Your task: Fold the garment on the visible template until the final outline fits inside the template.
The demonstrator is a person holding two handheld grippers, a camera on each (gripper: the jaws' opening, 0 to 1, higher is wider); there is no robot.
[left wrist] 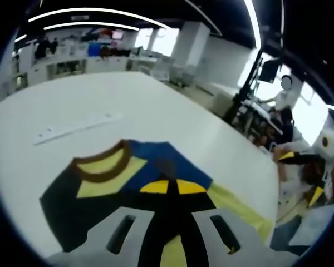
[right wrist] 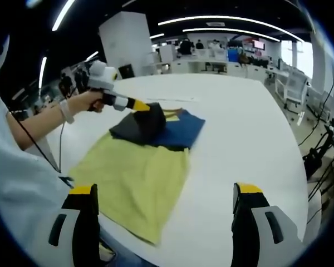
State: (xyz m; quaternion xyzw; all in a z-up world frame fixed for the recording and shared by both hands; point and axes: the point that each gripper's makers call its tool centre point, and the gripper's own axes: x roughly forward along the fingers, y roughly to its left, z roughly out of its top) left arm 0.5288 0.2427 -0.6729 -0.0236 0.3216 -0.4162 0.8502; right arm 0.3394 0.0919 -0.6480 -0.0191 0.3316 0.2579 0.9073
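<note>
Left gripper (left wrist: 171, 186) clamped on shirt (right wrist: 139, 167)

Jaws closed on a black fold, lifted off the table (right wrist: 245, 133); right gripper (right wrist: 164, 208) spread wide, holding nothing, near the yellow hem.

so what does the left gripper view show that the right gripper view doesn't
Left gripper view alone: the garment's brown collar over a pale yellow panel, seen close, and a white strip lying on the table beyond it.

Right gripper view alone: the yellow body of the garment spread flat toward the table's near edge, the person's hand holding the left gripper, which is shut on a raised black fold, and the right gripper open over bare table.

Both: the garment, with its blue and black parts, and the white table.
</note>
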